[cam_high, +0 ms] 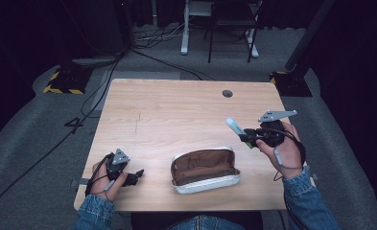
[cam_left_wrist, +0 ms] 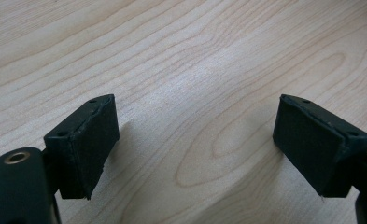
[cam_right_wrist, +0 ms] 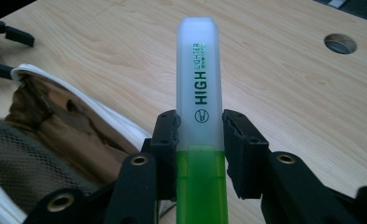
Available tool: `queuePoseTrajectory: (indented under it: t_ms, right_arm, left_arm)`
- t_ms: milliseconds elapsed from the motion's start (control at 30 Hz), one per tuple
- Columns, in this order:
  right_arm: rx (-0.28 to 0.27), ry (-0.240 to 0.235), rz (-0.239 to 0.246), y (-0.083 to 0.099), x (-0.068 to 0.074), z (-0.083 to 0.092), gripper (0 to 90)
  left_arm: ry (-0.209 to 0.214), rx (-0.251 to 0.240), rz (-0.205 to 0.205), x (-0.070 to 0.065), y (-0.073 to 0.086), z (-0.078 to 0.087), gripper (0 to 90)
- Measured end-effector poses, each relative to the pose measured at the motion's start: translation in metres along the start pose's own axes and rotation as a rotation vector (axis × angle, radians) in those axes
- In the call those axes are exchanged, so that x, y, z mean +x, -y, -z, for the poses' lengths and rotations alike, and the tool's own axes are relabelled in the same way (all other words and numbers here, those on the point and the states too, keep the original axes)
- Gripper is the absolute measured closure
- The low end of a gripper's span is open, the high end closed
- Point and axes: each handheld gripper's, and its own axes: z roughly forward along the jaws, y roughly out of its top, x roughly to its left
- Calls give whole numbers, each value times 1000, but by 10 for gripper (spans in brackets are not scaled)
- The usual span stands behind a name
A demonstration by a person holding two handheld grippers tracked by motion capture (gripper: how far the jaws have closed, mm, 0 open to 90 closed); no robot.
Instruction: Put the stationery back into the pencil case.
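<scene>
The right gripper (cam_right_wrist: 200, 154) pinches a green highlighter (cam_right_wrist: 201, 116), cap pointing to ten o'clock, above the table (cam_high: 176, 105) at two o'clock from the open pencil case (cam_high: 205, 170); the left gripper (cam_left_wrist: 195, 149) rests spread.

The table (cam_high: 167, 110) is pale wood-grain, smooth with a soft sheen. The highlighter (cam_right_wrist: 201, 140) is plastic: a frosted, translucent cap over a glossy green body. The pouch (cam_high: 205, 170) looks like white cloth outside, with a matt brown fabric lining and a mesh pocket. The left gripper (cam_left_wrist: 195, 144) carries matt black, slightly rough pads (cam_left_wrist: 90, 140)
</scene>
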Motion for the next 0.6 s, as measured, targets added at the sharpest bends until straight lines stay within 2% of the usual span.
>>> queuePoseTrajectory:
  t_ms: [267,600]
  right_arm:
    - [22,-59,54,-5,20,-3,671]
    - [41,-160,102,-8,42,-8,670]
  left_arm:
    - [-1,0,-2,0,0,0,146]
    - [-1,0,-2,0,0,0,146]
